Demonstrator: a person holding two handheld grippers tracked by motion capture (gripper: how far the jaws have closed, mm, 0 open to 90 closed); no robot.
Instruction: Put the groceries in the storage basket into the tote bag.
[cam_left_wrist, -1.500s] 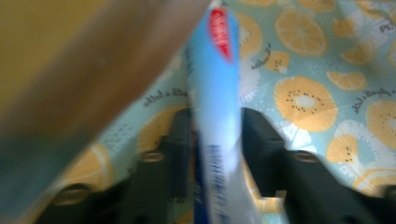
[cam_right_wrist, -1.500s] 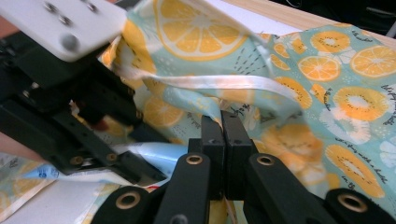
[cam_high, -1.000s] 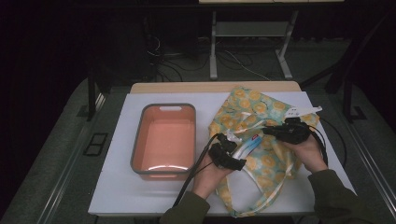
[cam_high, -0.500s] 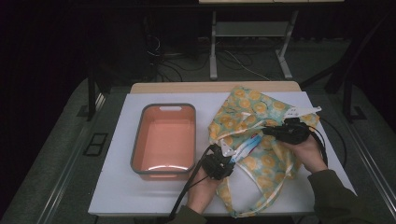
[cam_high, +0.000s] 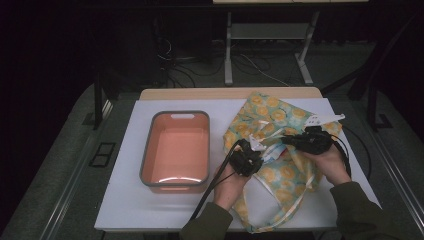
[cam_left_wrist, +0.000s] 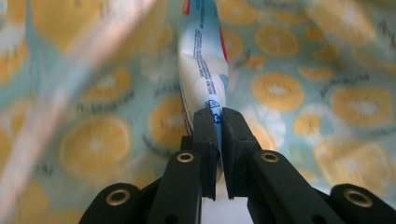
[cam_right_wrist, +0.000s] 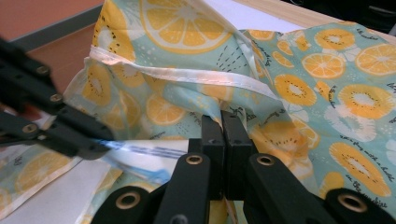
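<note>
Orange-slice print everywhere, and right in the middle of it your left gripper (cam_left_wrist: 218, 140) has its jaws pinching the crimped tail of a white-and-blue tube (cam_left_wrist: 204, 70), having just been closing on it. The tube hangs inside the mouth of the fabric bag (cam_high: 280, 150), which lies on the right half of the white worktop (cam_high: 125, 200). Your right gripper (cam_right_wrist: 223, 135) has its jaws pressed together on a fold of the bag's rim, holding the opening up so the tube has a way out. The salmon tub (cam_high: 176, 150) sits empty just to the left of the bag, apart from both hands.

Now the risks. That grip is on the flat thin end only, so the tube can swing or slide out between the jaws if you pull fast, and it would drop back into the bag. The pale drawstring trim (cam_right_wrist: 187, 74) runs right across the opening; drag the tube under it and it may snag and pull the cloth along with it. And if the right jaws slip off the rim, the mouth will likely collapse over the tube. Lift slowly, and keep the rim taut.
</note>
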